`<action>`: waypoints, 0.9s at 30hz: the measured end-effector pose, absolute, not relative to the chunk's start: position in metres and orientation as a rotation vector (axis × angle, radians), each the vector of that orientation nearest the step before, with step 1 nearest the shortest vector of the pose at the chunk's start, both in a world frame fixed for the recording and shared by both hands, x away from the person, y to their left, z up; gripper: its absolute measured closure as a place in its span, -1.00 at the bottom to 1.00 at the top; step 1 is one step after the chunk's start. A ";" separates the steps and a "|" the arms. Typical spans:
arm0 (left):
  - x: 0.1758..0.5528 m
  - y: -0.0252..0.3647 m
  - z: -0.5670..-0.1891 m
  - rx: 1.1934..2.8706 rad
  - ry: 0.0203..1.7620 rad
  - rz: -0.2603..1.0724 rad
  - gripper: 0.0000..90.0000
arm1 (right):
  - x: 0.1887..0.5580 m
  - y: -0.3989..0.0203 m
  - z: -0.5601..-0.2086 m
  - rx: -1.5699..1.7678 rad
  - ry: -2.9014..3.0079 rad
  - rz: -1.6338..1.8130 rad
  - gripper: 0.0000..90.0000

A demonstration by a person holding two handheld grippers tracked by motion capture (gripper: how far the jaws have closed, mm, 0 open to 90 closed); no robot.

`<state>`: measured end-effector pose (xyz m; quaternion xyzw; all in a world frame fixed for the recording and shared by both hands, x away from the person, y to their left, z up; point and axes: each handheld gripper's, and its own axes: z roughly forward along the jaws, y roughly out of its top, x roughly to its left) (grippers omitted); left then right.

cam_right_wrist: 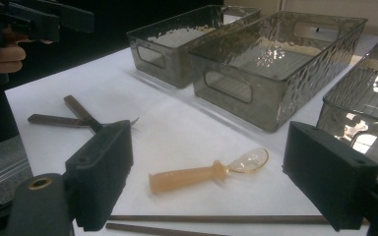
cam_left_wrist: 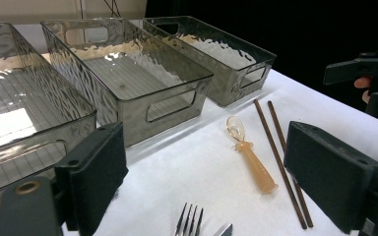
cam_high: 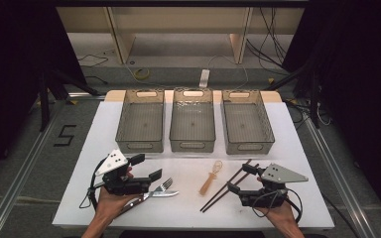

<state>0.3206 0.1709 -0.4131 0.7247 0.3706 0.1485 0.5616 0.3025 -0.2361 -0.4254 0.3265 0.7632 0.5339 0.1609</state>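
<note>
White sheeting covers the table (cam_high: 287,148), where three empty smoked-plastic bins (cam_high: 140,126) sit side by side along the far edge and cutlery lies loose in front of them. At left, the left gripper (cam_high: 146,167) hovers low with jaws spread and nothing between them, its hand reaching in from the near edge directly over a fork (cam_high: 164,185) and knife (cam_high: 163,194) that lie together. At centre, a small amber-handled spoon (cam_high: 210,179) rests near a pair of dark chopsticks (cam_high: 226,188). At right, the right gripper (cam_high: 241,178) sits just beside the chopsticks, jaws likewise wide and holding nothing, angled toward the table's middle. Sorting appears yet to begin: no utensil is in a bin. Next, one gripper likely needs to drop, straddle a handle and close.
</note>
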 end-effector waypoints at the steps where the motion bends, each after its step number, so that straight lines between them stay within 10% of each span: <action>1: 0.321 0.171 -0.413 1.708 0.875 0.348 -0.66 | 0.303 -0.236 -0.425 0.932 2.179 1.525 -0.56; 27: 0.323 0.172 -0.414 1.707 0.889 0.357 -0.66 | 0.337 -0.227 -0.406 0.626 2.596 1.093 -0.50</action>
